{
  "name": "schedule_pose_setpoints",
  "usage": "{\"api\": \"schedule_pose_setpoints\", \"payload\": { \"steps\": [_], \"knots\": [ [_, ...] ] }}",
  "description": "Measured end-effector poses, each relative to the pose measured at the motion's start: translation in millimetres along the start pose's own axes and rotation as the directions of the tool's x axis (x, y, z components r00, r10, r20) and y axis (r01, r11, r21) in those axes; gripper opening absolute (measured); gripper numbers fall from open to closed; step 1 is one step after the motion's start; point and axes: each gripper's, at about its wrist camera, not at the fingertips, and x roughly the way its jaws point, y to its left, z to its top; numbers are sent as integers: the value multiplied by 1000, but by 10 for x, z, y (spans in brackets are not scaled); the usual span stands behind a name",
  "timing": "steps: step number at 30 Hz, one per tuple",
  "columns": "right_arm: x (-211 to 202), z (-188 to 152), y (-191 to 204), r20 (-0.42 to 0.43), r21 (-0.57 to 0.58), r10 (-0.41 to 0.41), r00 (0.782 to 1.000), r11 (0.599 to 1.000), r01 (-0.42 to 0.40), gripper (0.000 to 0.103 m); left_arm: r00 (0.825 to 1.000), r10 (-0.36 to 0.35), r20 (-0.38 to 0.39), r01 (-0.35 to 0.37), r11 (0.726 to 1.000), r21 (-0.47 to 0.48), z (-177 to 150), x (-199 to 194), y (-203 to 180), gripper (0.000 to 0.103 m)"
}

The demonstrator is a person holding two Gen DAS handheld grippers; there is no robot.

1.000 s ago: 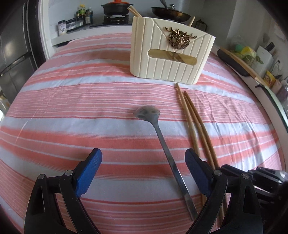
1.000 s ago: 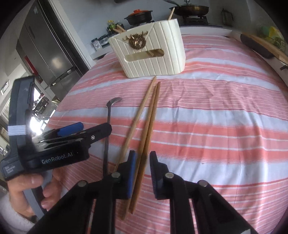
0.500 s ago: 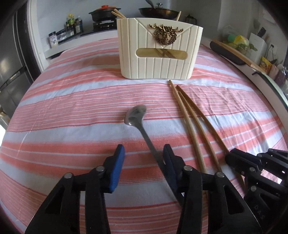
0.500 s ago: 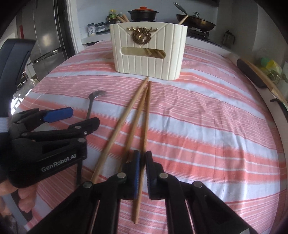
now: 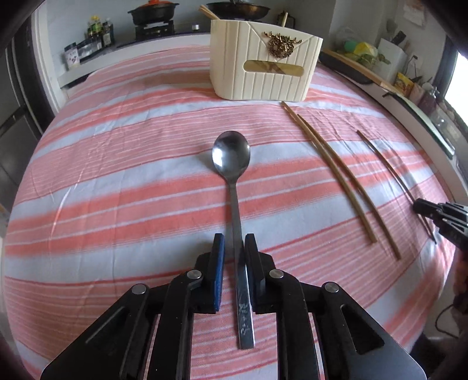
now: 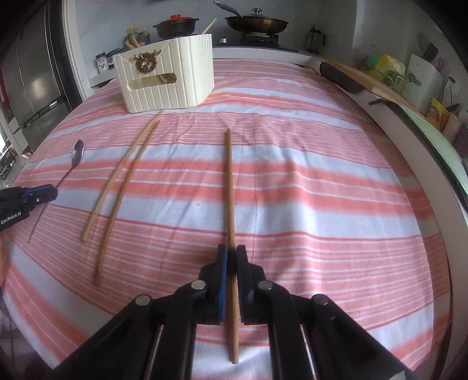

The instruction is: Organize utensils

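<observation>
The left black plastic two-finger gripper (image 5: 234, 248) has blue pads on its fingers (image 5: 218, 271) and round silver rivets at the linkage pivots. The right black plastic two-finger gripper (image 6: 231, 257) matches. At nine o'clock in the right wrist view, white "GenRobot.AI" lettering marks the left one's body.

Your steel spoon (image 5: 231, 155) points its bowl toward 12 o'clock; two chopsticks (image 5: 336, 175) lie at 2 o'clock, before the cream holder (image 5: 263, 73).

A coral-and-white striped cloth (image 6: 292, 181) covers the desk. Behind it a white counter (image 6: 263, 52) carries a gas stove (image 6: 257, 36) with a lidded wok (image 6: 256, 22) and a black pot (image 6: 175, 26); a steel fridge (image 6: 32, 81) stands left, daylight at right
</observation>
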Motion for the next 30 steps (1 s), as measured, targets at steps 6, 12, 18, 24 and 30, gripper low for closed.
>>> {"api": "schedule_pose_setpoints", "payload": {
  "steps": [6,12,18,24,30],
  "knots": [
    [-25,-49,27,28,17,8,1000,1000,-9,15,1000,10,22,-9,1000,-28,-68,-37,-78,68],
    [-25,-94,145,52,-74,1,999,997,3,48,991,131,29,-131,991,-8,-79,94,-217,87],
    [-11,-132,101,92,-94,35,995,995,-27,50,988,155,25,-154,987,-45,-89,139,-172,102],
    [-1,-141,100,110,-94,34,993,995,-24,51,987,157,29,-155,987,-51,-108,127,-164,102],
    [3,-139,109,107,-87,26,994,996,-17,51,987,158,29,-157,986,-51,-110,124,-166,102]
  ]
}}
